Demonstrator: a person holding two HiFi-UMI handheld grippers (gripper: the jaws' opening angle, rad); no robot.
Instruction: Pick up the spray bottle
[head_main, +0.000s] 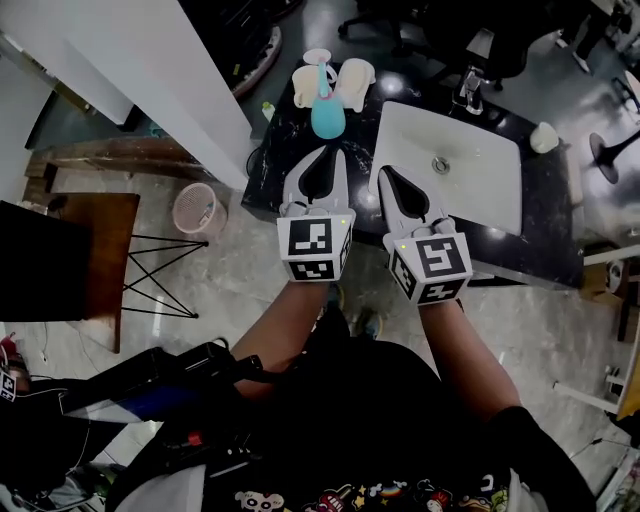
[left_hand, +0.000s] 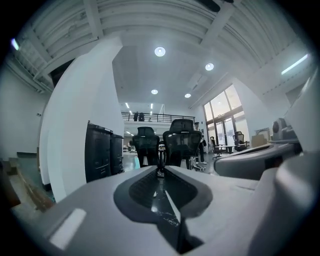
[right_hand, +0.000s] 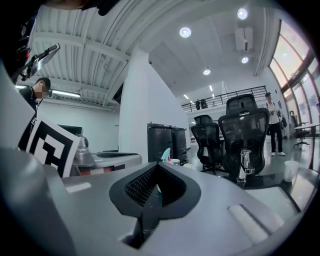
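Two grippers were held side by side over the near edge of a dark counter surface in the head view. The left gripper and the right gripper both had their fingers pressed together at the tips, with nothing in them. The spray bottle stood upright at the back of the surface, just ahead of the left gripper. It sat between two white cups, left of the white sink basin. It looked squat and rounded, a teal body under a narrow neck and pink trigger head.

In the left gripper view, the fingers met at their tips around an empty loop. Office chairs showed beyond, and I could not make out the bottle there.

In the right gripper view, the fingers were likewise closed tip to tip. The bottle's teal and pink top peeked just over them, with the faucet off to the right.

Likely trouble: a reach made without first spreading the fingers would shove the bottle over. The cups crowding it left little room, so one could be knocked. The rounded body might also slip from a shallow pinch.
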